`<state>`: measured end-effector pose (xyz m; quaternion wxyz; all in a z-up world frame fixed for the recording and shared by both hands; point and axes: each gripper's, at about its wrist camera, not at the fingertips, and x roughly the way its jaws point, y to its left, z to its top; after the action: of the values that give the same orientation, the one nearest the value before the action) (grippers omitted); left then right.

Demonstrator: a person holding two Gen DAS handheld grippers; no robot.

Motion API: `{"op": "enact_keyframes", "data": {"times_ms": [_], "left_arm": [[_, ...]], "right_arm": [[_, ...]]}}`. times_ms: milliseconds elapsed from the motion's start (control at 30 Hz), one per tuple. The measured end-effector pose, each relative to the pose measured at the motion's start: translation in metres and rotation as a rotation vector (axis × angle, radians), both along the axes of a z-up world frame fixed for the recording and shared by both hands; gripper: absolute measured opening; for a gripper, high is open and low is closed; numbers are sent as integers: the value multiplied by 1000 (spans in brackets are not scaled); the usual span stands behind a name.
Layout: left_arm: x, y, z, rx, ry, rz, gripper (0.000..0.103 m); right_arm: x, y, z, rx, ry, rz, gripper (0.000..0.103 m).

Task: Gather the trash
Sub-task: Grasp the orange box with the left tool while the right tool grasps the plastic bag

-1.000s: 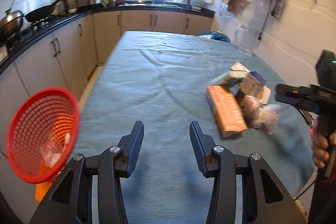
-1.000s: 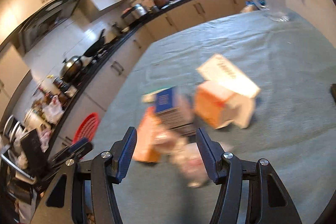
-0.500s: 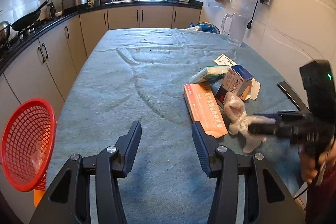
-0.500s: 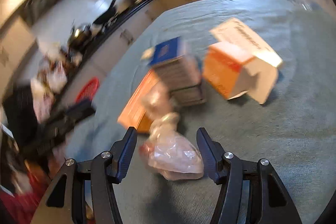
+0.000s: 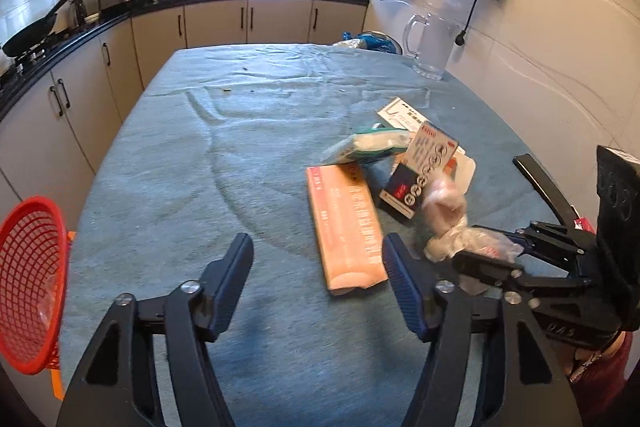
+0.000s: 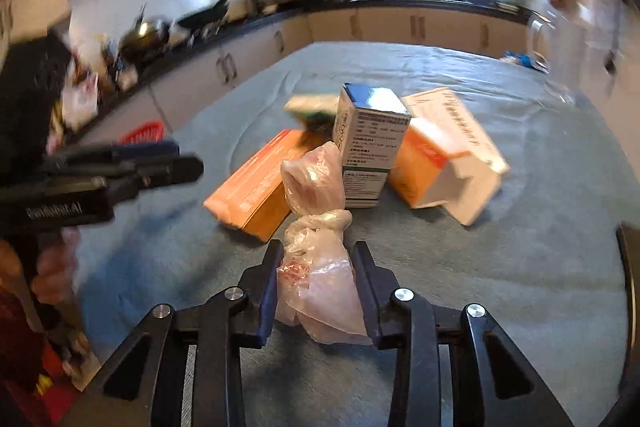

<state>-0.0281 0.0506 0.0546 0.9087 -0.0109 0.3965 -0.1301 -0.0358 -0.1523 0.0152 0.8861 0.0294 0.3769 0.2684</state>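
A red mesh basket (image 5: 30,283) sits at the left edge of the left wrist view, off the side of the table. Something pale and crinkly lies inside it, too blurry to name. A clear glass pitcher (image 5: 430,47) stands at the far right of the blue table cloth (image 5: 240,155).

The trash is a knotted clear plastic bag (image 6: 320,259). In the right wrist view it sits low in the middle of the frame, right between the two fingers of the right gripper (image 6: 318,267). The jaws are pinching the bag from both sides. Its top end sticks out past the fingertips.

Behind the bag lie a flat orange box (image 6: 256,187), a white and blue box (image 6: 368,143) standing up, and an open orange and white box (image 6: 448,155).

The left gripper (image 5: 318,279) is at the bottom of its view. Its jaws are spread wide, with only cloth between them.
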Motion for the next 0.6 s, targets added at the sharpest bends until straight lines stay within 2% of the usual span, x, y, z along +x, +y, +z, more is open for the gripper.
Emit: {"op": "enact_keyframes", "data": {"times_ms": [67,133,233,333,367,433,600], "left_arm": [[6,-10,-5,6,17,-12,67],[13,-19,-12,16,42,-16,67],[24,-32,-22,33,71,-15,67],[32,-39,-31,45,86,-7,67],[35,-42,-35,45,90,-10,65],[40,-45,-41,63,103,4,47],[35,-44,-43,59,86,3,46]], "right_arm": [[-1,-11,-6,34,20,-54,36],[-6,-14,0,39,-17,-98,36],[-12,-13,4,28,-48,-122,36],[-12,-20,3,66,-35,-135,36],[-13,-24,3,80,-29,-140,36],[-12,-29,4,99,-26,-141,36],[-12,-30,4,115,-25,-138,36]]}}
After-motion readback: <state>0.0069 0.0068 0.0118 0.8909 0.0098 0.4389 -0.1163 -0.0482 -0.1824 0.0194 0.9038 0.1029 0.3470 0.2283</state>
